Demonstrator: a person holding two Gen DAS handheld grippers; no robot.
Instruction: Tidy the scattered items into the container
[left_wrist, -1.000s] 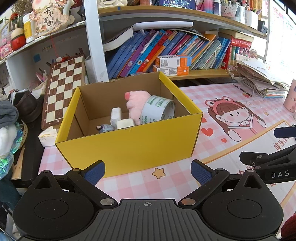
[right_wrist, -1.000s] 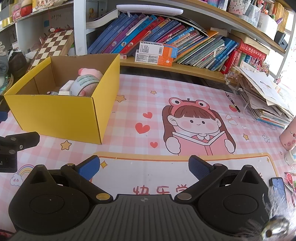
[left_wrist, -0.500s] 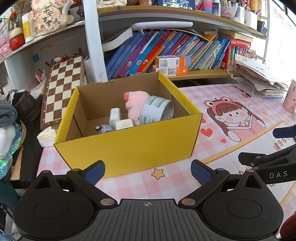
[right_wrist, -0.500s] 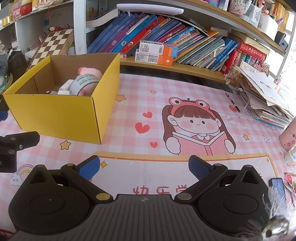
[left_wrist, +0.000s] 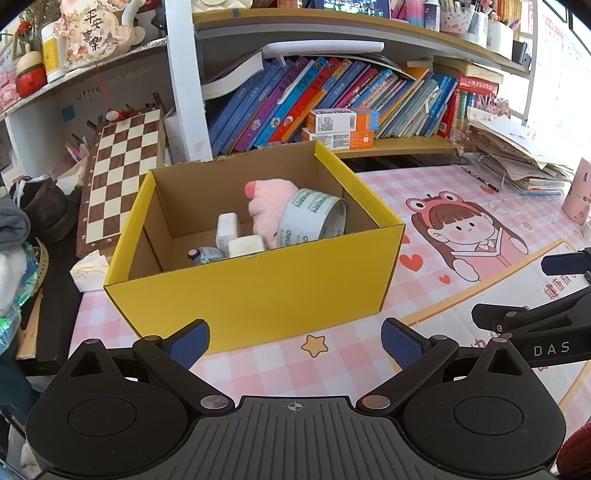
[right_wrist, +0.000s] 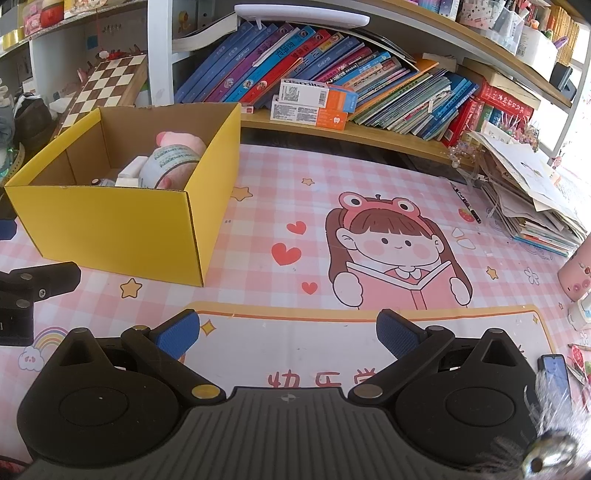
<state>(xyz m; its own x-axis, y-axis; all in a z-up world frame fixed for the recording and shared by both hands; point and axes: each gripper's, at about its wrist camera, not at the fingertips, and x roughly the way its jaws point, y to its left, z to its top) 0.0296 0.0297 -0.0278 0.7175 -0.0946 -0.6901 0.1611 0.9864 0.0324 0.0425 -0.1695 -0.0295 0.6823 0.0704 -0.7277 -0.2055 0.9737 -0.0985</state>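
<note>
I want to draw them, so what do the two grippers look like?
Both look alike. The left gripper and the right gripper are matte black, each with two angled fingers tipped in blue textured pads. Round black discs sit on either side of a ribbed grey middle, with small silver and brass rivets. White letters "DAS" mark the right gripper's side. No cables or sleeves are visible.

Matt cardboard box (left_wrist: 258, 291); fuzzy plush toy (left_wrist: 271, 201)

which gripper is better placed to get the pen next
Probably right. The right gripper is open and empty on the pen's side, while the left gripper faces the box.
</note>
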